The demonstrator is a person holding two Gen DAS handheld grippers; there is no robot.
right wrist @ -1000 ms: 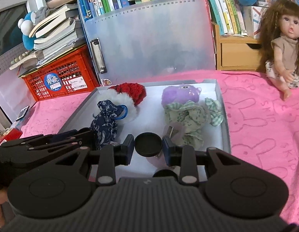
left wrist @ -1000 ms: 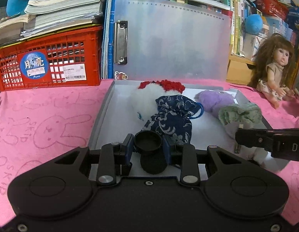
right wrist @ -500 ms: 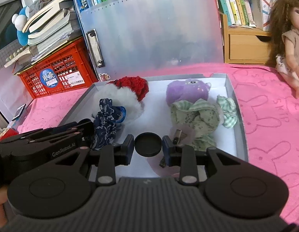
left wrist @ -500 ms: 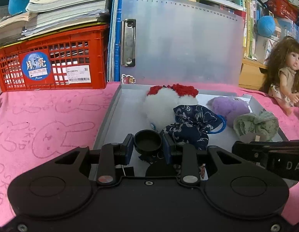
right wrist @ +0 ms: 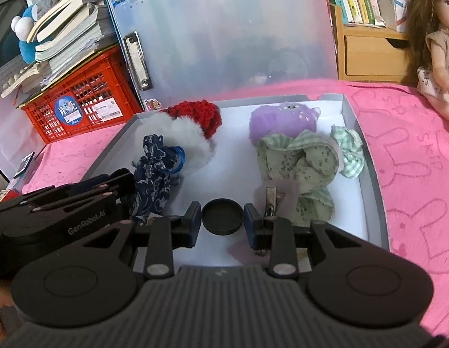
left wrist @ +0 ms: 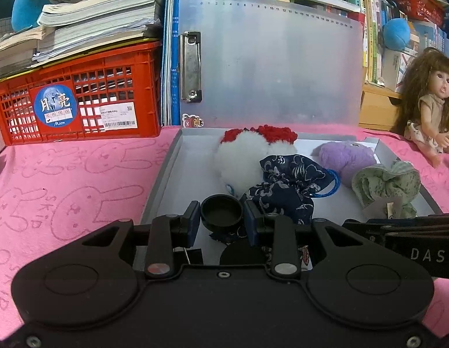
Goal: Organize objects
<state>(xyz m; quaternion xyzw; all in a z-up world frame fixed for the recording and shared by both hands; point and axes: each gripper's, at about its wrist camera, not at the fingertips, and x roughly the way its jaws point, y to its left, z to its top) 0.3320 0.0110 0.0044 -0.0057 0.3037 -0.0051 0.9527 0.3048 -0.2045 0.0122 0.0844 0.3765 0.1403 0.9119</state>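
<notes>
A grey tray (left wrist: 159, 182) (right wrist: 372, 179) on the pink cloth holds a white-and-red fluffy hair tie (left wrist: 242, 156) (right wrist: 192, 133), a navy floral pouch (left wrist: 288, 185) (right wrist: 155, 174), a purple plush (left wrist: 346, 159) (right wrist: 282, 119) and green fabric scrunchies (left wrist: 387, 185) (right wrist: 300, 165). A metal hair clip (right wrist: 271, 200) lies by the green scrunchies. My left gripper (left wrist: 222, 217) hovers over the tray's near left, beside the pouch, its jaws shut to a narrow gap with nothing gripped. My right gripper (right wrist: 222, 217) hovers over the tray's near middle, jaws likewise, nothing gripped.
A translucent clipboard (left wrist: 271, 63) stands upright behind the tray. A red crate (left wrist: 79, 101) stacked with books is at the back left. A doll (left wrist: 427, 98) (right wrist: 439, 37) sits at the right. Bookshelves stand behind. Pink cloth (left wrist: 65, 191) spreads left of the tray.
Both grippers have drawn back from the tray's contents and shifted slightly left. The objects in the tray have stayed put.
</notes>
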